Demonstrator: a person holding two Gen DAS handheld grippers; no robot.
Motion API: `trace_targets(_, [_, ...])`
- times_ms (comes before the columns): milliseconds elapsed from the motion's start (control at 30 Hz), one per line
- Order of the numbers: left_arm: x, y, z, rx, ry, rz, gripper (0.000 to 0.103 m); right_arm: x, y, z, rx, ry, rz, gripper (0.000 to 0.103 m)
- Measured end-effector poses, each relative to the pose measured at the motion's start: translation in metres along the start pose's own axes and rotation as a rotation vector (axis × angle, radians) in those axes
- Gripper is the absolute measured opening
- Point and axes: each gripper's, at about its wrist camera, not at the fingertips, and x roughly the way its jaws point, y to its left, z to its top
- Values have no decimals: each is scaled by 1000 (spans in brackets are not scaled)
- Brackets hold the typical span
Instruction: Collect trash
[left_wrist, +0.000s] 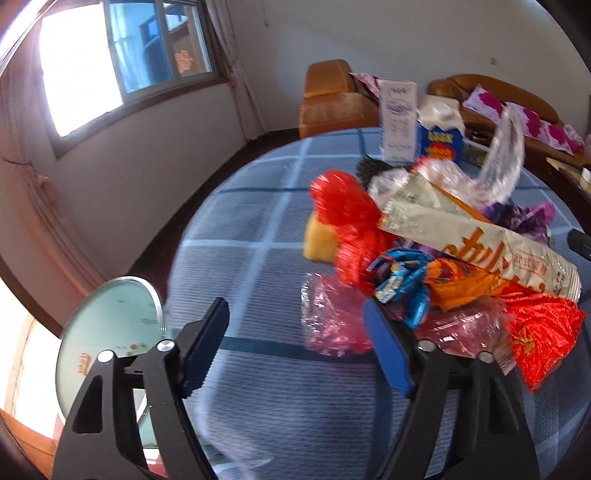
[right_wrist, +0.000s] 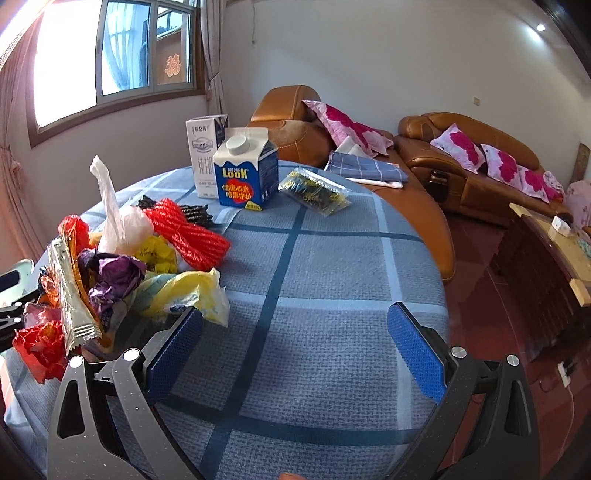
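Note:
A heap of trash lies on the round table with the blue checked cloth: a red net bag, a long cream snack wrapper, a pink plastic bag, a blue candy wrapper and a red foil wrapper. My left gripper is open at the heap's near left edge, its right pad beside the pink bag. In the right wrist view the heap shows at left, with the red net, purple wrapper and yellow bag. My right gripper is open and empty over bare cloth.
A white milk carton, a blue LOOK carton and a clear packet stand at the table's far side. A round glass side table is left of the table. Orange sofas and a wooden table stand beyond.

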Motion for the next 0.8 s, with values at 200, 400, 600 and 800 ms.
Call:
trace_targets(200, [9, -13, -6, 22, 23, -111, 19, 5, 6, -6, -14, 22, 23, 98])
trace_targets(400, [0, -7, -2, -5, 22, -151, 4, 8, 3, -6, -3, 29, 21, 98])
trace_targets(600, [-32, 27, 6, -81, -38, -130, 2, 5, 5, 0, 2, 19, 28, 97])
trace_targets(800, [-48, 49, 16, -101, -82, -77, 1, 10, 13, 15, -1, 37, 74, 87])
